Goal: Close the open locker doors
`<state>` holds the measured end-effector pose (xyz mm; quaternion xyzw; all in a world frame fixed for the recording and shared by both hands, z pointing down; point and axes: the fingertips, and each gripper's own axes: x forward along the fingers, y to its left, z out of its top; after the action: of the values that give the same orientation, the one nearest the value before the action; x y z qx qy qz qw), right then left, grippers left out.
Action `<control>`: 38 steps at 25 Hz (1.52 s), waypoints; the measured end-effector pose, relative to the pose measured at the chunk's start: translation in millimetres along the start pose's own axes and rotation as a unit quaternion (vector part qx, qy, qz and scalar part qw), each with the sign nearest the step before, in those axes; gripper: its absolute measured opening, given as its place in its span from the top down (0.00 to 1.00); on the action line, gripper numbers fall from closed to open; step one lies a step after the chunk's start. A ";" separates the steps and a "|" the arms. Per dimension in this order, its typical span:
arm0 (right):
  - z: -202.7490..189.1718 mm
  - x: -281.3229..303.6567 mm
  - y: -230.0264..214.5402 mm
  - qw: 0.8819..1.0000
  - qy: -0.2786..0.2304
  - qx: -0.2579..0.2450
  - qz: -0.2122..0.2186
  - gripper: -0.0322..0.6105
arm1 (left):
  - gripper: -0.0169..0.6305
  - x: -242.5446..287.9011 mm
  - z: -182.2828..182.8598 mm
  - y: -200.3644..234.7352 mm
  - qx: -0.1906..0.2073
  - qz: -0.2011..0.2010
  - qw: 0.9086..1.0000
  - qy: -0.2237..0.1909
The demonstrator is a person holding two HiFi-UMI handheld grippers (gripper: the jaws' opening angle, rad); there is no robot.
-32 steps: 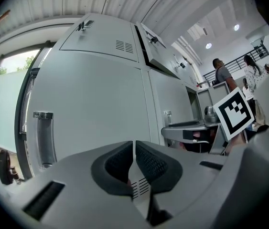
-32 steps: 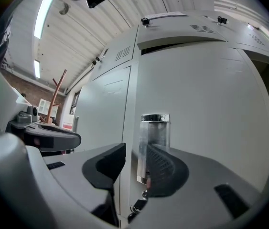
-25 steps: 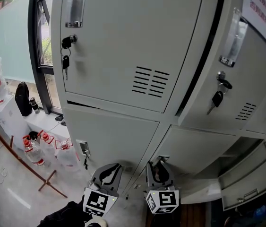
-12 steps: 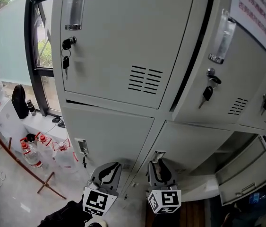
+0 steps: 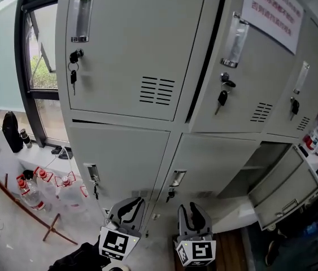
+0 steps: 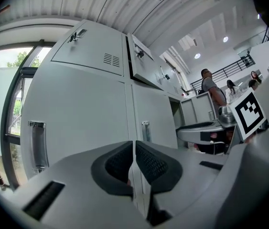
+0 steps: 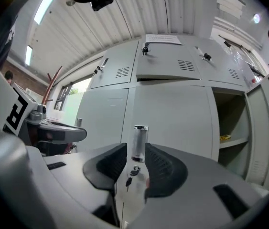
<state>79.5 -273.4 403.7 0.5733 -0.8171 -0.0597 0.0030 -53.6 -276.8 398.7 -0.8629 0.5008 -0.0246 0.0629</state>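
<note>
The grey lockers fill the head view. The lower right door hangs wide open, and its compartment shows a shelf. The upper middle door stands slightly ajar, with a dark gap along its left edge. The lower middle door looks closed, with keys under its handle. My left gripper is shut with nothing in it and points at the lower left door. My right gripper is open and has just been closing; nothing is between its pads, and the handle is some way beyond them.
Several water bottles and a reddish wooden frame are on the floor at the left, below a window. A paper notice hangs on an upper door. People stand far off in the left gripper view.
Both grippers have moved right along the lockers and back a little. The right gripper's tips were near the lower middle handle and are now apart from it. More of the open lower right door shows.
</note>
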 end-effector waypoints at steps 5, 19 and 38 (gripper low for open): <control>-9.8 -39.0 7.5 1.000 0.007 0.007 -0.029 0.76 | 0.92 -16.8 -7.4 -14.2 0.002 -0.026 1.000 0.005; -15.1 -79.3 18.5 0.998 0.010 0.016 -0.061 0.78 | 0.92 -40.6 -10.3 -38.0 0.001 -0.061 0.998 0.003; -15.8 -151.1 37.5 0.966 0.033 0.018 -0.255 0.79 | 0.92 -63.1 -9.0 -51.7 -0.007 -0.219 0.974 -0.054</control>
<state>97.3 -120.7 432.8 0.7642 -0.6445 -0.0251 0.0040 -41.3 -197.4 415.8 -0.9521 0.2957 0.0119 0.0770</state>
